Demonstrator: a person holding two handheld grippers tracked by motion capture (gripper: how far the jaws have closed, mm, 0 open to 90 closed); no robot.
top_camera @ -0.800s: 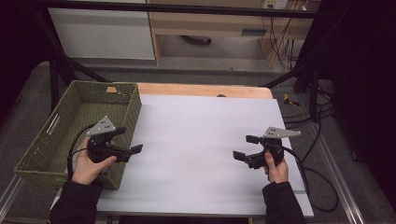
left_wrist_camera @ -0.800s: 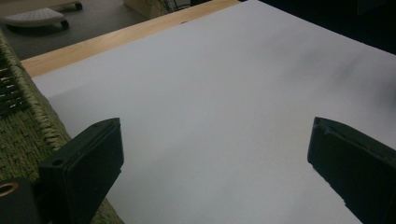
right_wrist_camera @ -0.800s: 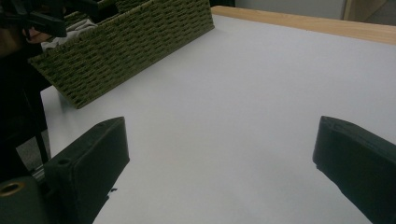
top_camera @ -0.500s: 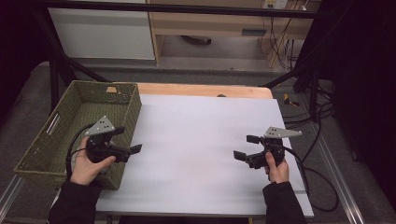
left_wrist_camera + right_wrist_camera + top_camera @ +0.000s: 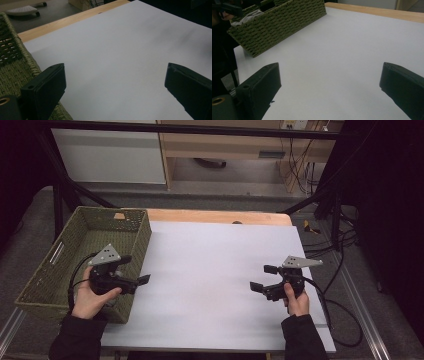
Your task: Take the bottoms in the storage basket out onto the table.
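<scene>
Cloth (image 5: pixel 247 17), perhaps, lies in the basket (image 5: pixel 287 22), by right-gripper view.

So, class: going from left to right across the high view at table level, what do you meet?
Woven basket → left tool → white table sheet → right tool → trailing cables.

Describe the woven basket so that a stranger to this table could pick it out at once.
Start from the white table top and go to its left edge. The basket sits there, beside the left gripper. It is the one olive-green woven thing there, rectangular and open-topped.
</scene>
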